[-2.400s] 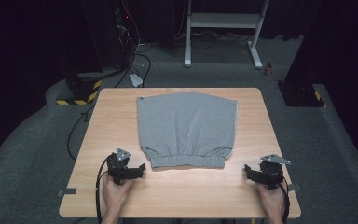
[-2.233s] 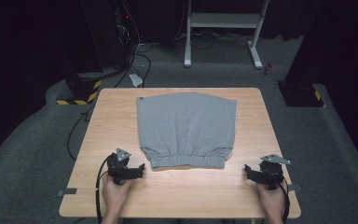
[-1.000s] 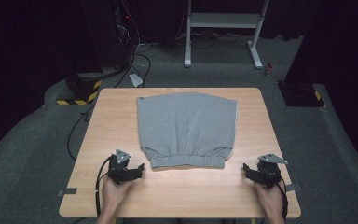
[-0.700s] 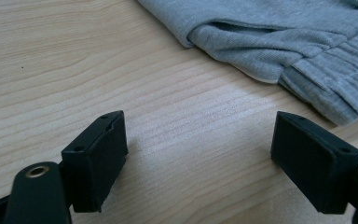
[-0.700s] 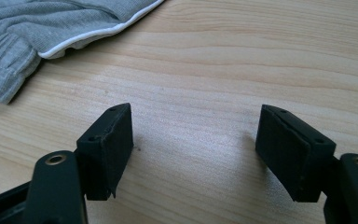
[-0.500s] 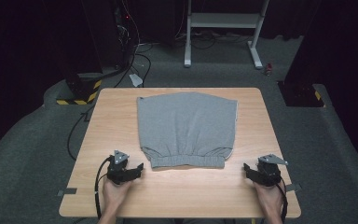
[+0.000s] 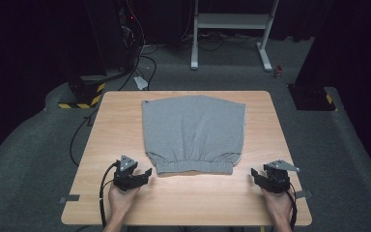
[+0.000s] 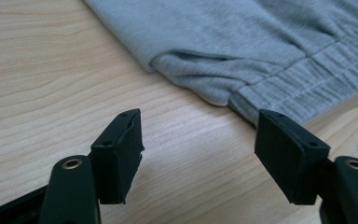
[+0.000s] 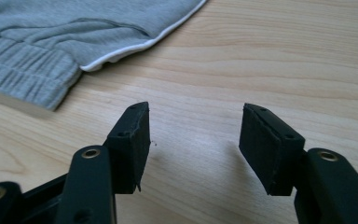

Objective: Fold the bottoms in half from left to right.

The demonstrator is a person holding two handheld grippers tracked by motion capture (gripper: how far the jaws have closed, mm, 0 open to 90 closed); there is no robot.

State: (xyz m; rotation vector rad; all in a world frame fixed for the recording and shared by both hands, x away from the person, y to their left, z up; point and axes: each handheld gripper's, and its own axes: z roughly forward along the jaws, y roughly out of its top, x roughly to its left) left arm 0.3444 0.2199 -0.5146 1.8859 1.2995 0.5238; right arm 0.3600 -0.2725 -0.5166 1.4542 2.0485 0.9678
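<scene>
Grey folded shorts [image 7: 193, 130] lie flat in the middle of the wooden table [image 7: 121, 121], their ribbed waistband [image 7: 195, 167] toward the person. My left gripper [image 7: 147, 174] rests open just left of the waistband's corner [image 8: 242, 100], with bare wood between its jaws [image 8: 198, 154]. My right gripper [image 7: 254, 174] stands open a short way right of the other waistband corner [image 9: 51, 88], empty over the table [image 9: 193, 140]. A white piped seam [image 9: 140, 46] runs along the shorts' right edge.
A white metal stand [image 7: 232, 29] and dark equipment with cables [image 7: 125, 53] stand on the grey carpet beyond the far edge. Hazard-striped bases sit at the left [image 7: 79, 101] and right [image 7: 314, 96]. Tape marks the front corners [image 7: 70, 198].
Both grippers have stayed nearly still; the left one edged slightly toward the front of the table.
</scene>
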